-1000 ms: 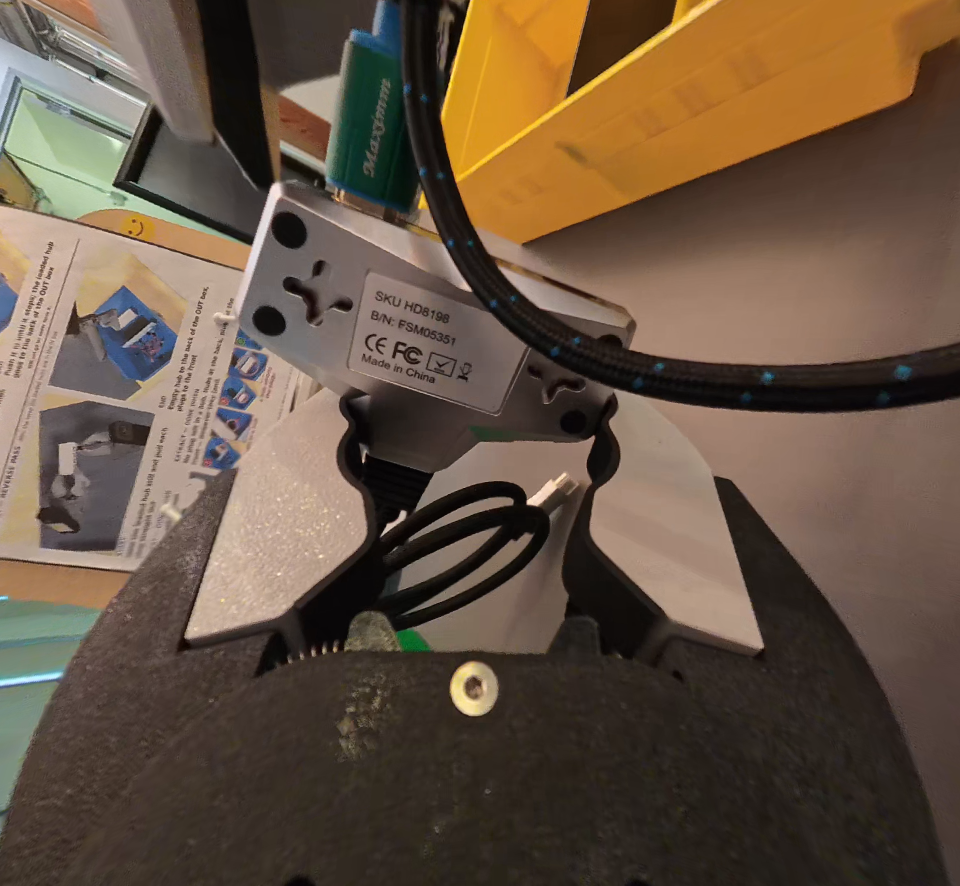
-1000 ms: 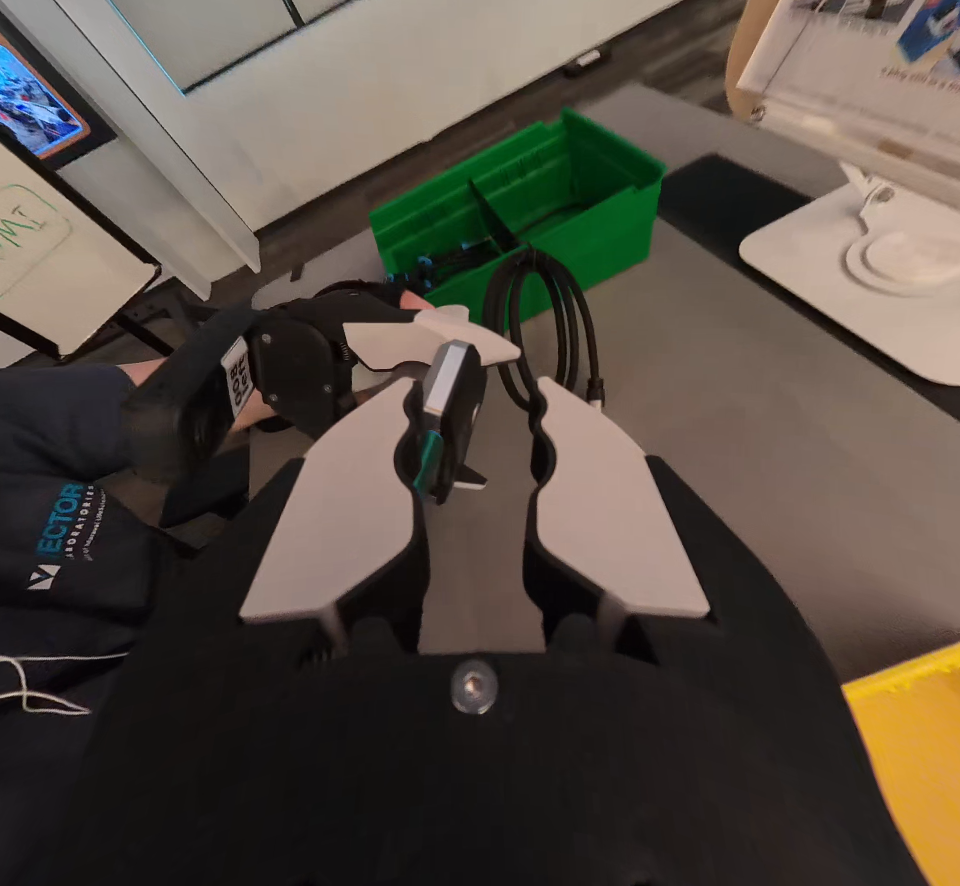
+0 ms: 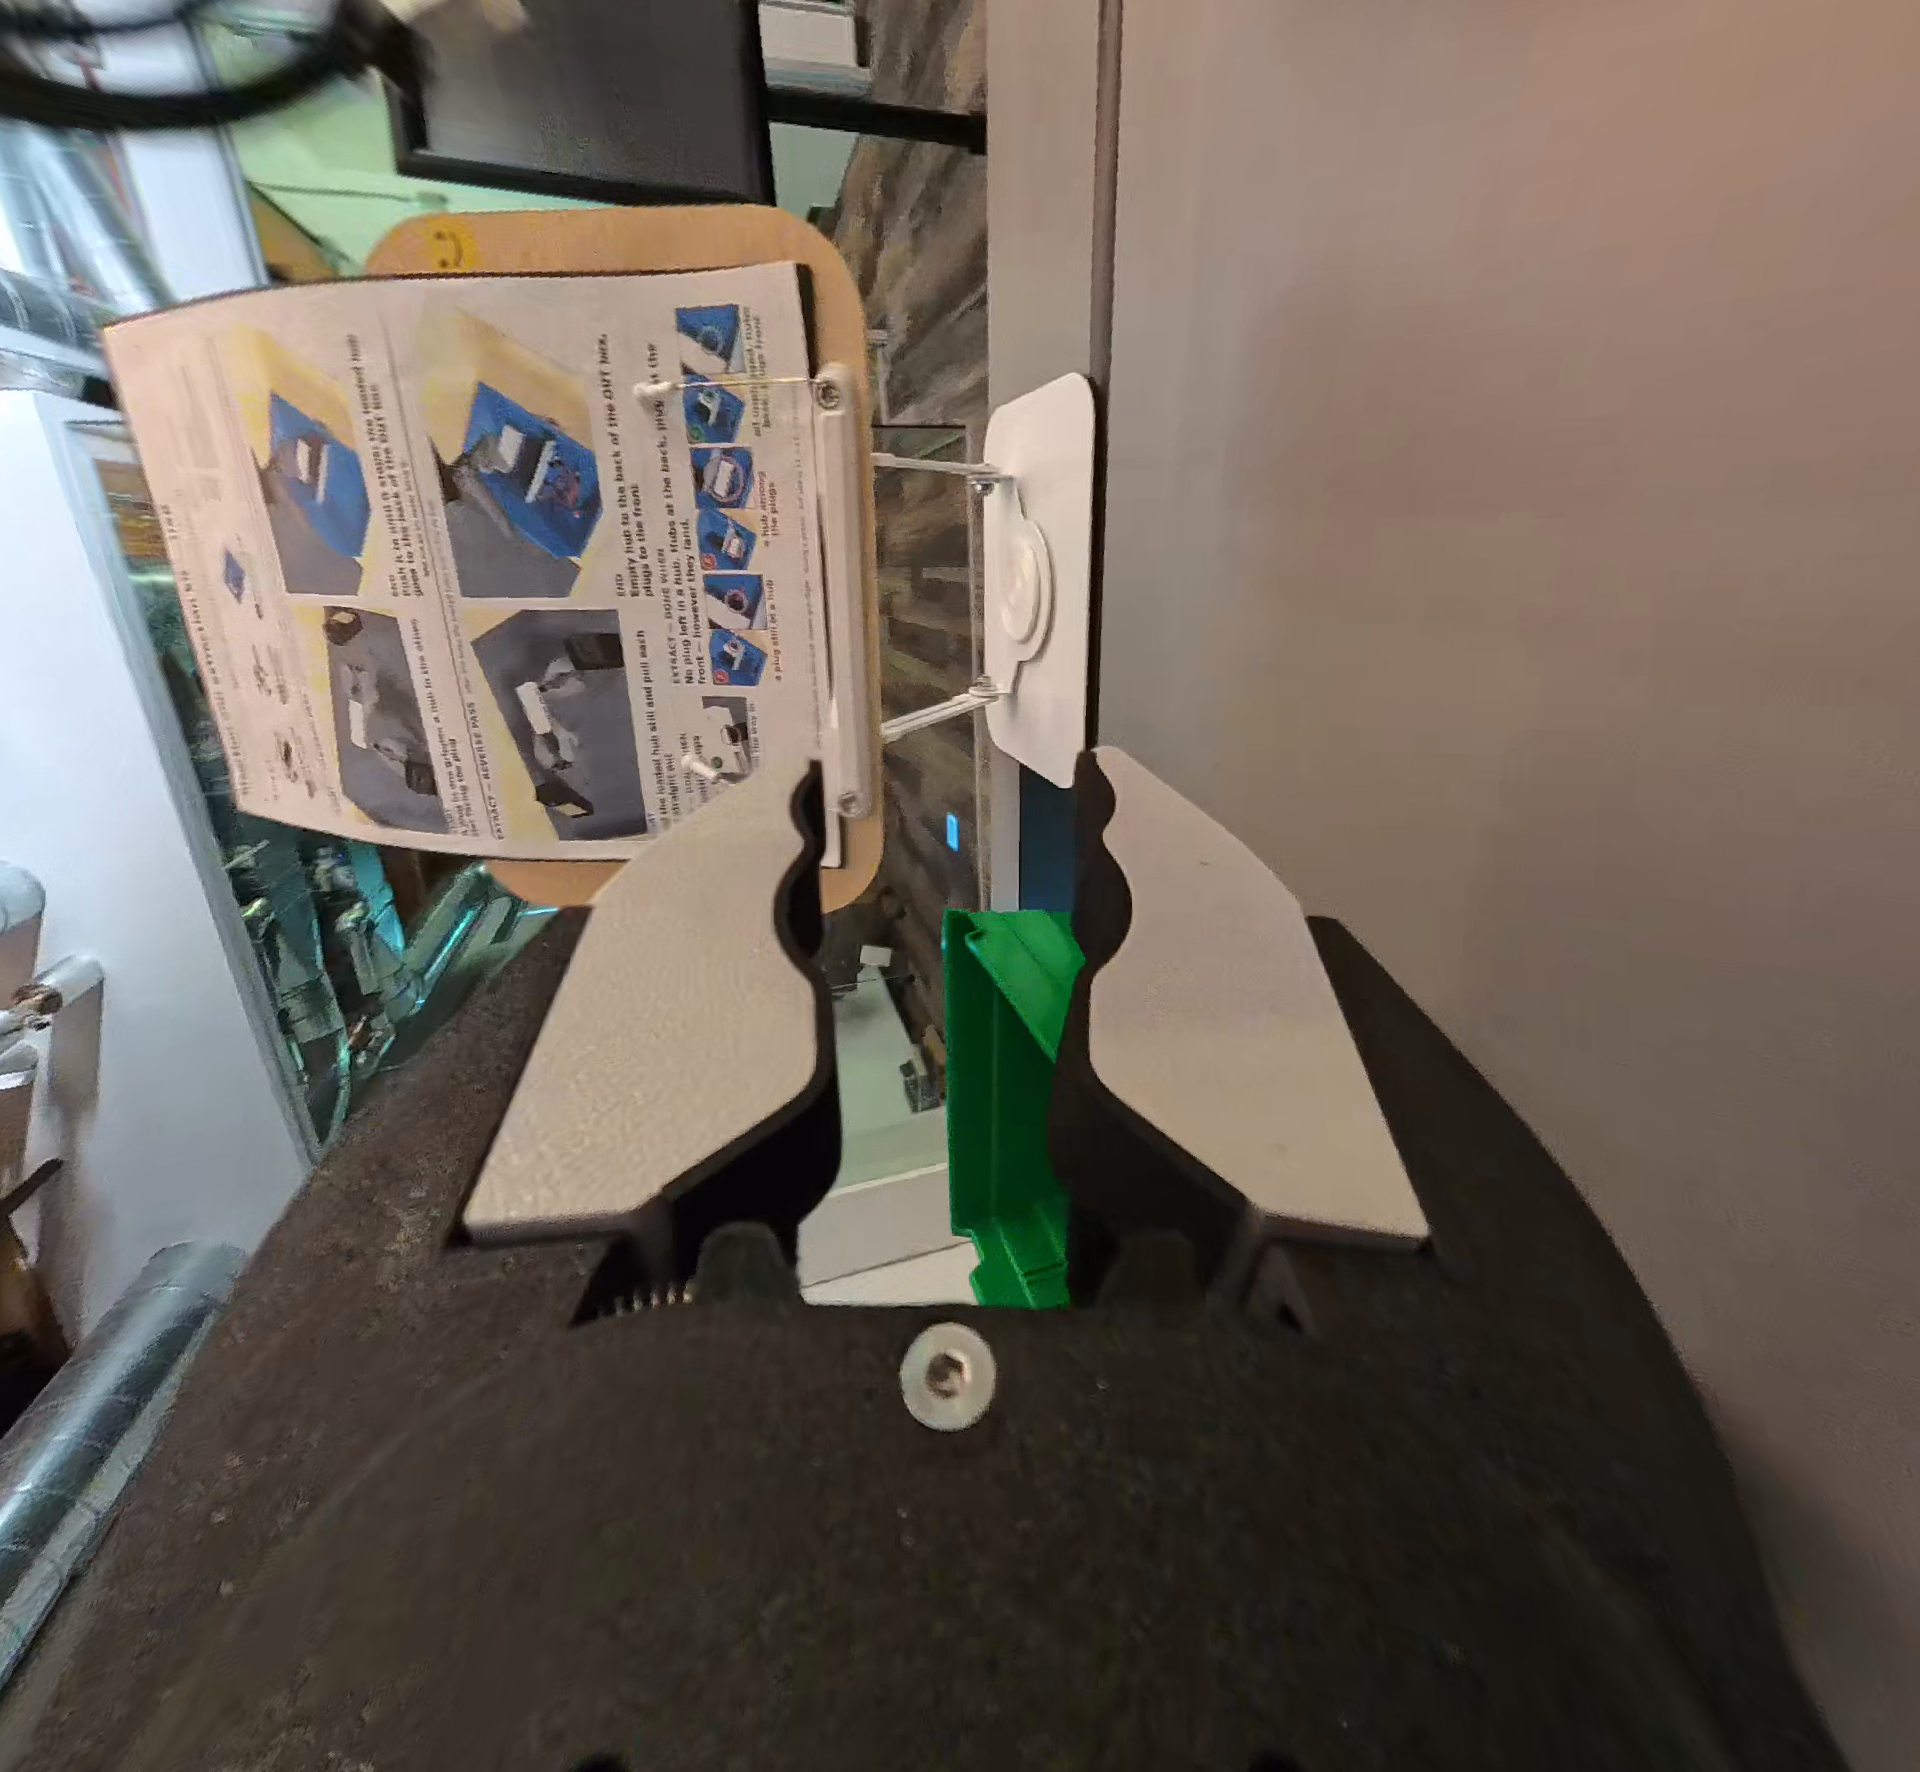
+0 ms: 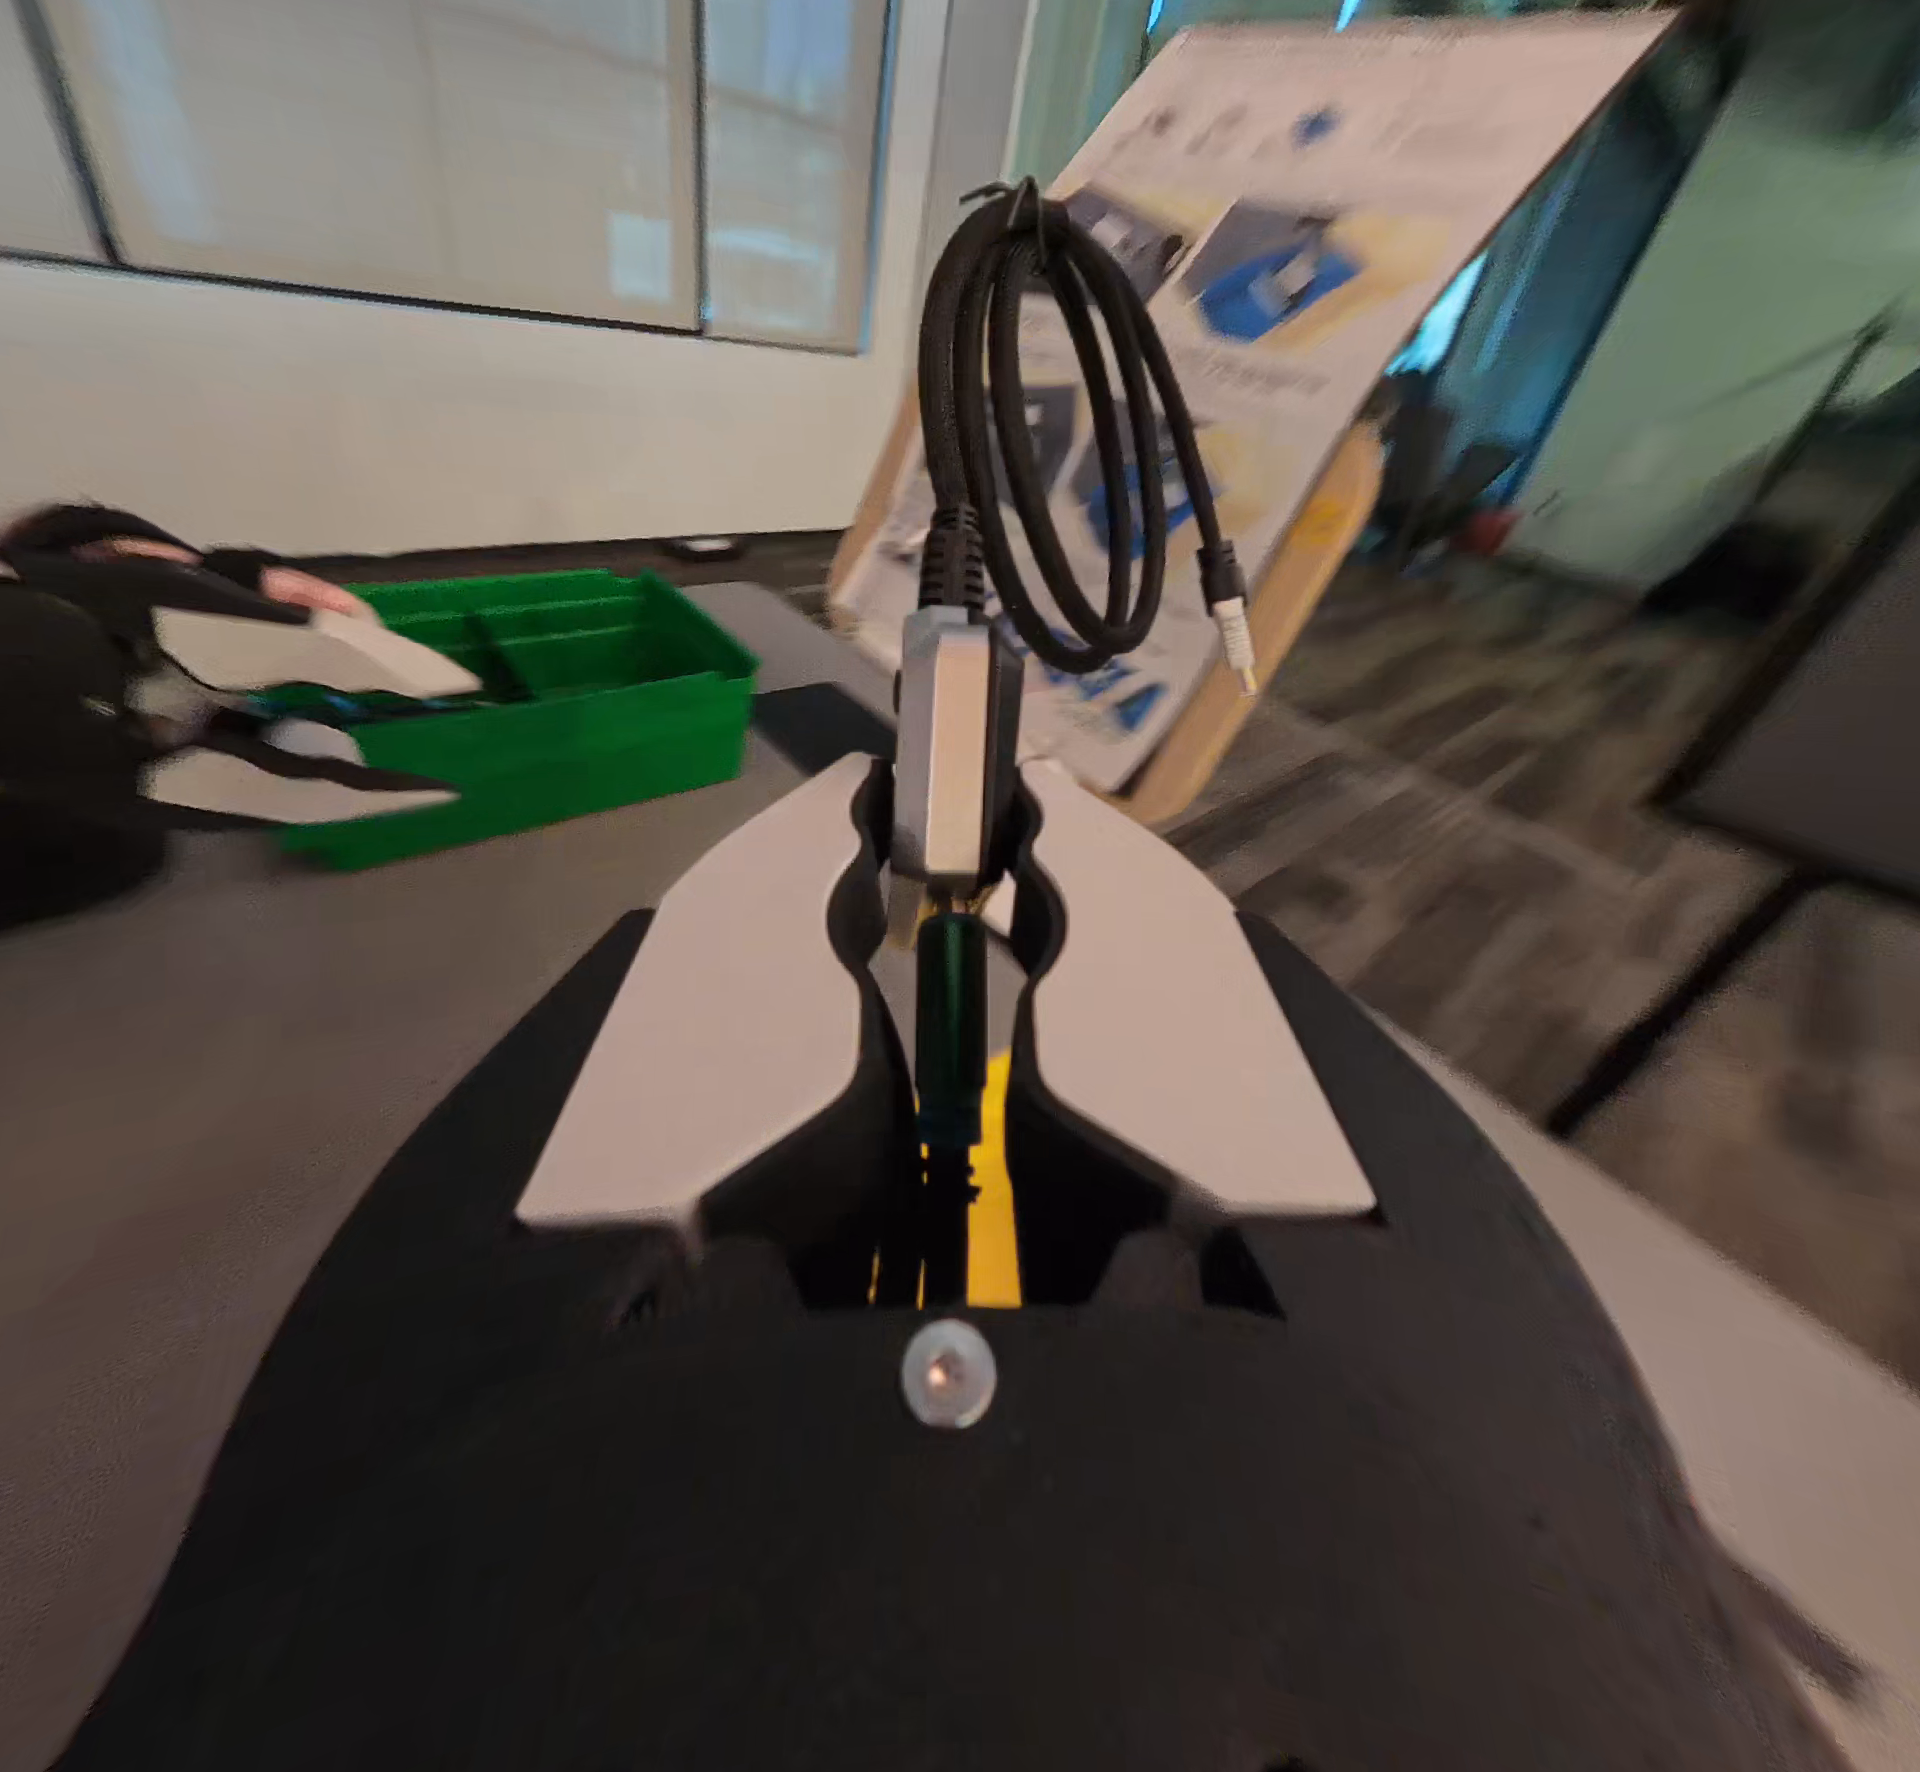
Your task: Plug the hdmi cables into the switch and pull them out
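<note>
Switch [image 4: 951, 746], a small stiff metal box, sits clamped by its flat sides in the right gripper [image 4: 951, 823] above the bench [image 4: 260, 1026], best held there, its coiled cord [image 4: 1060, 434] light and floppy, while the left gripper [image 3: 951, 849] gapes empty.

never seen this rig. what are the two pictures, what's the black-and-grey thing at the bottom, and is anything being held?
Each picture comes from a camera mounted on a handheld two-finger tool, looking forward along its fingers; a person carries one in each hand.

Left wrist view: the left tool is open and empty. Beyond it are a green bin, an instruction sheet on a stand, and the grey table, seen sideways.

Right wrist view: the right tool is shut on the silver switch. A coiled black cable hangs from it, and a green-bodied plug sits in its near end. The left tool also appears far left, by the bin.
</note>
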